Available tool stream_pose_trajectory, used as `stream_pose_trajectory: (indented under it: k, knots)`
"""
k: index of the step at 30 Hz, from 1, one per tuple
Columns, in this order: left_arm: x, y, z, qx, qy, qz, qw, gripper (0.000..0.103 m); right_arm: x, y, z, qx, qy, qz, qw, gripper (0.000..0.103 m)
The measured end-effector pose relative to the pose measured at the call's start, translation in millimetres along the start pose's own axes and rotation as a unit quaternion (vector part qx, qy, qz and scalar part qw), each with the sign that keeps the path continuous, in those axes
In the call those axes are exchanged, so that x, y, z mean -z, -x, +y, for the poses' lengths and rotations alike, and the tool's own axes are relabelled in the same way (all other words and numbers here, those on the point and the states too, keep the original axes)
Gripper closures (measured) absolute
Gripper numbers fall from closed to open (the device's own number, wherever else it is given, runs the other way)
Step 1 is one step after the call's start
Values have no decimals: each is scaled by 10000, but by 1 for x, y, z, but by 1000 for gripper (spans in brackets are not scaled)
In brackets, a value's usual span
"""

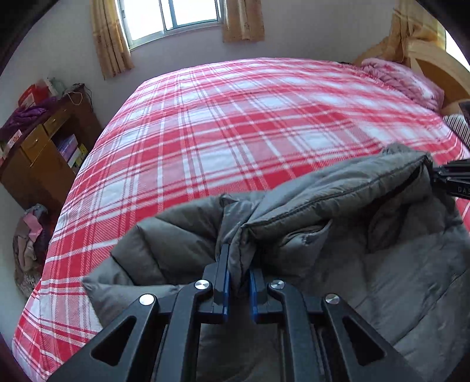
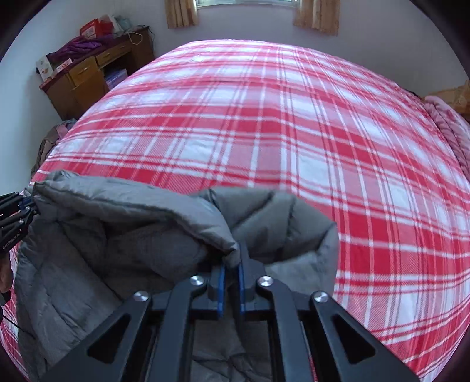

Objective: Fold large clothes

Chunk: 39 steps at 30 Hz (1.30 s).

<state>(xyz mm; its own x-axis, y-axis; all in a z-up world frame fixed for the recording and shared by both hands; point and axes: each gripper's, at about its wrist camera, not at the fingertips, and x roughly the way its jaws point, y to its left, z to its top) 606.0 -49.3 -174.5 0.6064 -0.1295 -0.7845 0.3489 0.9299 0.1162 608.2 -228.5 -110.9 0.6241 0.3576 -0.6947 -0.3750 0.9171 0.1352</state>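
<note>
Left wrist view takes in the window (image 1: 173, 17) between its curtains, the wooden headboard (image 1: 434, 64) and a pink blanket (image 1: 402, 79) at the top of the bed; the right wrist view cuts the window down to a sliver and loses the headboard, but shows more of the bare plaid sheet (image 2: 264, 123) and the cabinet (image 2: 88, 76) more squarely, with purple cloth heaped on top; each view catches the other tool at its edge.

Grey padded jacket (image 1: 337, 211) lies at the near side of the bed (image 1: 235, 132), quilted in broad panels, matte, with a dark seam running along its raised hem; its near part is still flat on the sheet, while the gripped edge is lifted into a puffy ridge.

Left hand-held gripper (image 1: 238, 273) has its blue-lined jaws closed down on a bunched fold of the jacket; right hand-held gripper (image 2: 230, 264) is likewise clamped on the same edge further along, seen also as a black tip (image 1: 446, 179) at the far corner in the left view.

That lifted edge stretches from one tool to the other, so the jacket's long axis runs across the bed's near side, roughly side to side, the fold facing toward the window wall.
</note>
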Motion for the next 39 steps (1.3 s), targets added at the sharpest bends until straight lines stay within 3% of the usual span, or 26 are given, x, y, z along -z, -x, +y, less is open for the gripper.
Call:
stream_pose_trajectory:
  k: [5,11,14,15,16,18,19,21,26,30,35,39]
  knots:
    - [15,-15,-22,-450,-392,-85,9982,93,18,-24,-2,163,9,-96,9998,96]
    - [5,9,-11,-402,-136,-179,9989,92,24,-26,5,368,208,-199,9989,95]
    - [-2,34,-8,-378,-57,-330,9987,83,27,-24,3,337,211,-266,9989,95]
    - [-4,45,-6,-416,-60,-408,9983,69,28,-21,1,269,166,-292,9991,93]
    - [-5,55,-5,-476,-49,-507,9976,47,28,-19,-1,222,136,-295,9992,92]
    - [-8,76,1,-578,38,-810,9950,17,29,-11,-5,124,88,-324,9994,83]
    - [-10,87,6,-626,101,-994,9930,14,30,-5,-8,82,89,-336,9994,79]
    - [-20,100,18,-605,261,-1156,9911,14,32,9,-10,51,168,-398,9991,64]
    - [-56,84,35,-837,923,-1131,9857,14,27,47,-13,281,280,-701,9968,63]
    - [-68,42,21,-783,1117,-860,9869,14,7,63,-14,1,-168,-920,9956,63]
    - [-59,1,-5,-865,950,-534,9903,14,-24,36,3,-342,-631,-958,9928,63]
    - [-37,-12,-17,-892,757,-353,9925,14,-25,6,15,-443,-737,-814,9930,63]
